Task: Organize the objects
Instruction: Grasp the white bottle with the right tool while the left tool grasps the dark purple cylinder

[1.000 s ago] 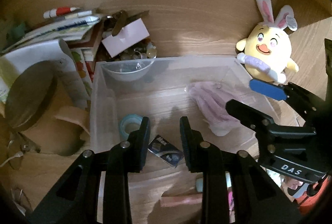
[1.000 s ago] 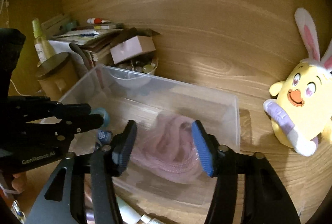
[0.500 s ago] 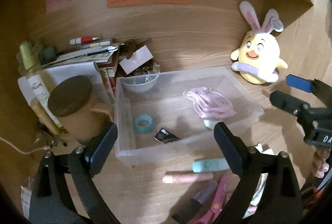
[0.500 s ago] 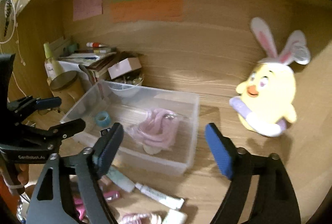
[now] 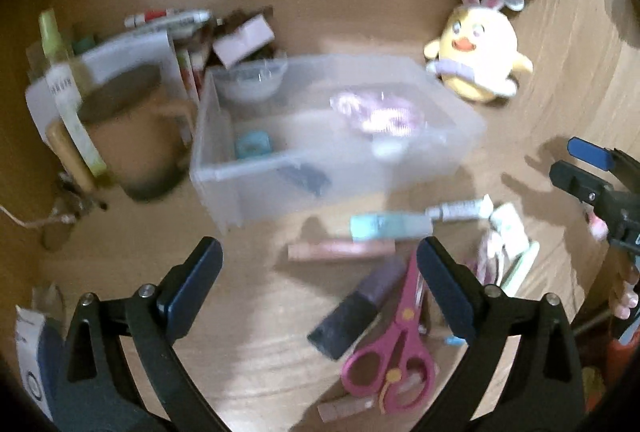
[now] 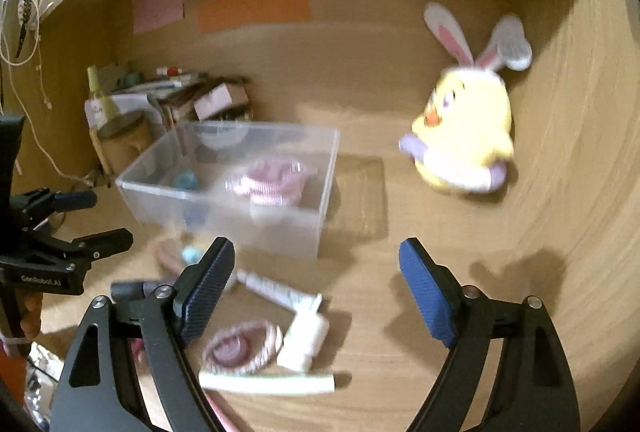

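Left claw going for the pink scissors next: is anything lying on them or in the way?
Nothing blocks the open left claw. The pink scissors lie uncovered, but a dark block sits right against their blade side, crowding that flank.

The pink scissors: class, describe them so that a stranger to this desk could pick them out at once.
Start at the clear plastic bin in the middle of the wooden desk. In front of it lies a scatter of tubes and sticks. The pink scissors lie nearest the viewer there, the only thing with two looped handles.
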